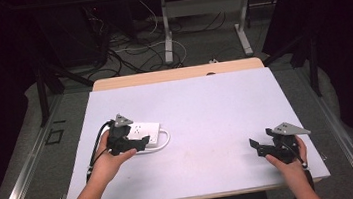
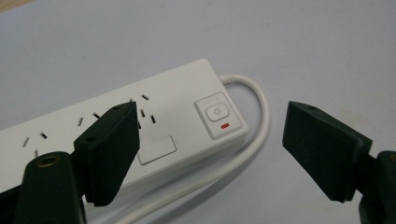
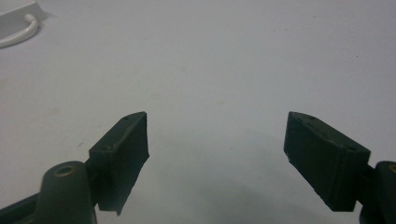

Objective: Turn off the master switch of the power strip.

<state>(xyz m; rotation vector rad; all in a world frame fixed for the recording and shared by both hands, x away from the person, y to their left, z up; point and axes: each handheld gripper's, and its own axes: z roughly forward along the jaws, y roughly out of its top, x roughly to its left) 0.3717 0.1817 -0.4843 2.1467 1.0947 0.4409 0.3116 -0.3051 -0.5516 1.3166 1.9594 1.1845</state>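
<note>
A: Where does the white plastic power strip (image 2: 154, 121) lie?

B: Flat on the pale grey table mat (image 1: 207, 121), toward its left side. A rocker switch with a small red mark (image 2: 218, 113) sits at one end, and a thick white cable (image 2: 254, 126) loops out from that end and back alongside the body.

A: And the left gripper (image 2: 210, 154)?

B: Just over the strip's switch end, jaws spread wide, pads pressing on nothing.

A: The right gripper (image 3: 217, 158)?

B: Well apart, near the mat's front right corner, jaws likewise spread over bare mat.
</note>
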